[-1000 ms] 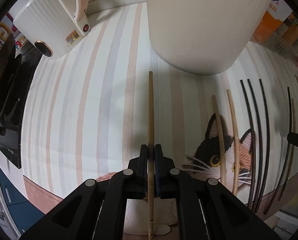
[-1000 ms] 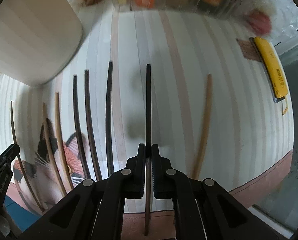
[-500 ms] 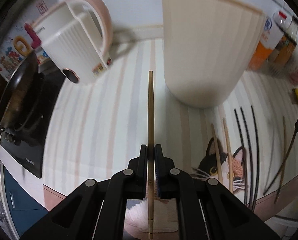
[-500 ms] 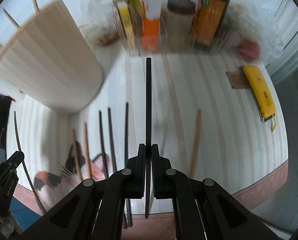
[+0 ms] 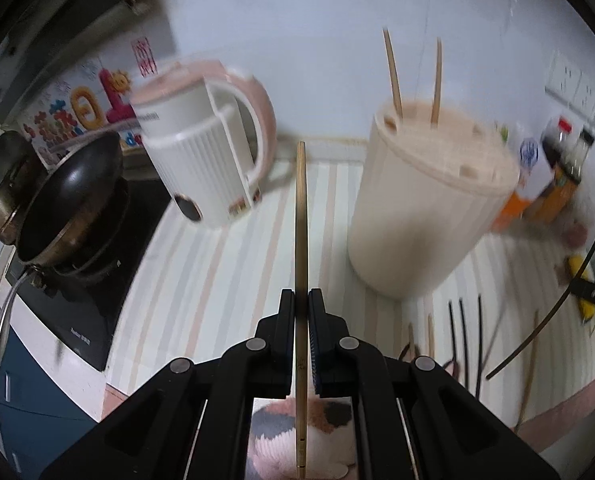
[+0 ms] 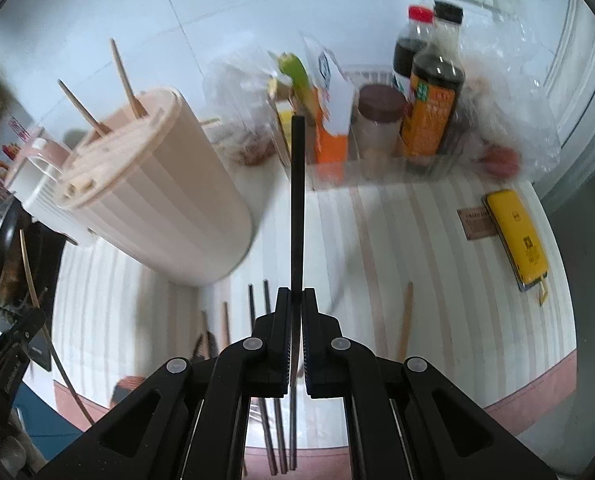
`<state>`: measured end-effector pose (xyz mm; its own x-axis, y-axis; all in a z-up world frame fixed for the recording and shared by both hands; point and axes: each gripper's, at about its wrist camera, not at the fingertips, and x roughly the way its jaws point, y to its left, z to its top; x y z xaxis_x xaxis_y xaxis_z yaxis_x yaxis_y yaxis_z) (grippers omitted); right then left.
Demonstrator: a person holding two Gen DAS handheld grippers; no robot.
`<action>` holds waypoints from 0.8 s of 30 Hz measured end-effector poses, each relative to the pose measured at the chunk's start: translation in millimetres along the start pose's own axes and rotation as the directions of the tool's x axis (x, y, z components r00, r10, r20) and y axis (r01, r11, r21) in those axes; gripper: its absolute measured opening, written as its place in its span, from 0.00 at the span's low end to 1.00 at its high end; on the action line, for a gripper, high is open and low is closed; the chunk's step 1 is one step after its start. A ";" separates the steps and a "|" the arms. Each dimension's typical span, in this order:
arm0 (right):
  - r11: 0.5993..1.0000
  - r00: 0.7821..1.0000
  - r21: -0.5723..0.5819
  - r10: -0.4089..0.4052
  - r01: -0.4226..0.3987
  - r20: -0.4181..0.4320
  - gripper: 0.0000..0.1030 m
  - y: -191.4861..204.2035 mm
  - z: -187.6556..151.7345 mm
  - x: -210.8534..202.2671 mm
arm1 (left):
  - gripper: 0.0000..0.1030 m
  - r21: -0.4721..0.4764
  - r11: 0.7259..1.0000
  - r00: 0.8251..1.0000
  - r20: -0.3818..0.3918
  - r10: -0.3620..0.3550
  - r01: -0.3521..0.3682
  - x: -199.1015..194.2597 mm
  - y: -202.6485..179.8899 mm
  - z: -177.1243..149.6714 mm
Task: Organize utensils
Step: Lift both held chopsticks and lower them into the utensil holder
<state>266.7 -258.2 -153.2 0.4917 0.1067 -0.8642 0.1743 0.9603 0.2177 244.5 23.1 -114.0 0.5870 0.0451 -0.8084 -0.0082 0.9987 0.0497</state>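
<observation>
My left gripper (image 5: 301, 300) is shut on a light wooden chopstick (image 5: 301, 216), held above the striped mat. Right of it stands the cream chopstick holder (image 5: 429, 208) with two wooden chopsticks (image 5: 393, 72) sticking out of its lid. My right gripper (image 6: 296, 300) is shut on a black chopstick (image 6: 297, 200), also lifted off the mat, with the cream chopstick holder (image 6: 157, 200) to its left. Black chopsticks (image 6: 251, 308) and wooden ones (image 6: 405, 324) lie on the mat below. The right gripper's black chopstick (image 5: 557, 304) shows at the left view's right edge.
A white and pink kettle (image 5: 205, 152) stands left of the holder. A black pan (image 5: 69, 200) and a steel pot (image 5: 1, 184) sit on the stove at far left. Sauce bottles (image 6: 433, 108) and packets line the back wall. A yellow box (image 6: 517, 240) lies at right.
Both grippers have risen well above the mat with their chopsticks and tilted up. The holder's lid, the kettle, the stove and the bottles have come into view.
</observation>
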 end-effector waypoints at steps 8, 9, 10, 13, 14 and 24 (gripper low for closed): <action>0.999 0.995 -0.029 0.039 -0.036 0.091 0.05 19.9 20.9 -37.0 | 0.04 -0.081 0.997 0.989 0.149 0.025 -0.013 -40.6 11.8 36.7; 0.999 0.993 -0.034 0.044 -0.041 0.106 0.05 22.9 25.1 -43.5 | 0.04 -0.090 0.996 0.986 0.167 0.022 -0.007 -46.8 12.0 43.6; 0.998 0.992 -0.036 0.047 -0.043 0.114 0.05 24.8 28.6 -48.2 | 0.04 -0.097 0.995 0.984 0.179 0.018 -0.001 -51.0 11.7 48.4; 0.997 0.986 -0.042 0.065 -0.060 0.154 0.05 31.7 43.9 -68.2 | 0.04 -0.113 0.993 0.976 0.218 -0.001 0.026 -67.2 11.5 67.3; 0.997 0.983 -0.044 0.072 -0.066 0.169 0.05 33.8 49.7 -75.6 | 0.04 -0.118 0.992 0.973 0.229 -0.013 0.041 -72.3 11.5 74.2; 0.992 0.933 -0.075 0.119 -0.099 0.340 0.05 50.3 132.2 -146.8 | 0.04 -0.177 0.957 0.934 0.314 -0.169 0.232 -92.9 -3.5 167.7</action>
<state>316.1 -259.6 44.6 0.7693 0.1258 -0.6263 0.0606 0.9616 0.2676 325.8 11.6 59.3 0.8040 -0.1335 -0.5794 -0.0145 0.9698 -0.2436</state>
